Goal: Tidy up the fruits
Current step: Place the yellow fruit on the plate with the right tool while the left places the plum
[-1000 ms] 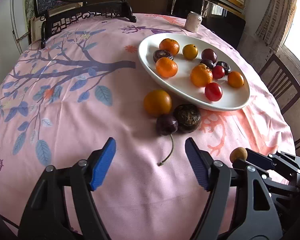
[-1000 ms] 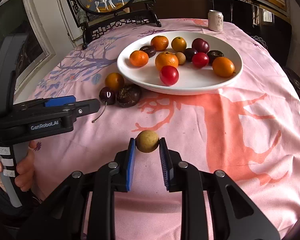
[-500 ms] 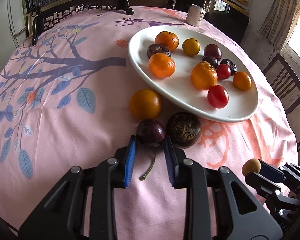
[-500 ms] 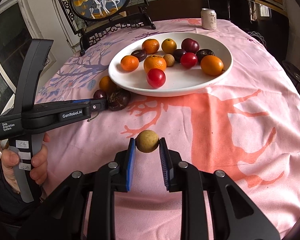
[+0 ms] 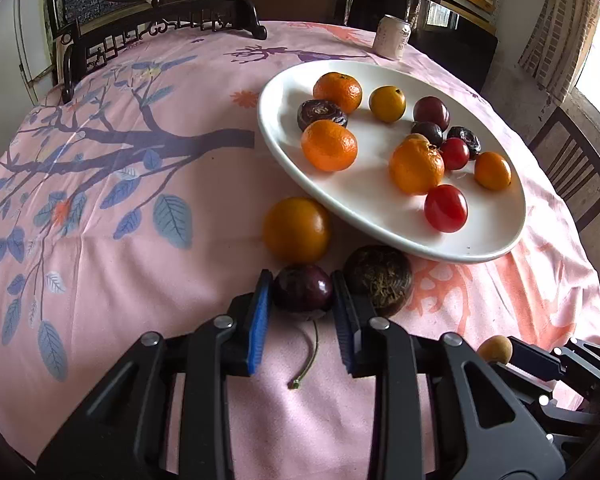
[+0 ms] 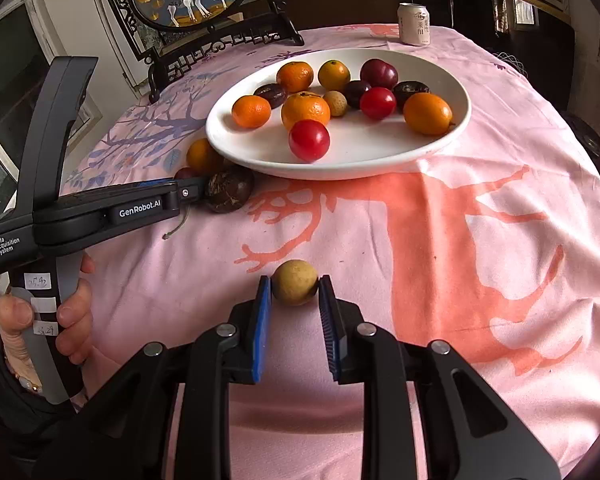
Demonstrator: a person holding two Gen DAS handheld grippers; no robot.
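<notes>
The fruits were mostly gathered on the white plate, which sat beyond and to the right of the left tool; three stragglers lay on the pink tabletop just off its near rim. The left tool's blue pads were clamped on the dark cherry, whose stem trailed back between the jaws. Just beyond the cherry lay an orange fruit, and touching the right jaw's outer side sat a brown wrinkled fruit. The right tool was clamped on a small tan fruit, held above the tabletop, well short of the plate. The likely risks: the cherry was round and glossy, gripped near the pad tips, so it could squirt out on lifting or bruise if squeezed harder; the right jaw might drag the brown fruit along; a low path to the plate could clip the rim or knock the orange fruit rolling.
</notes>
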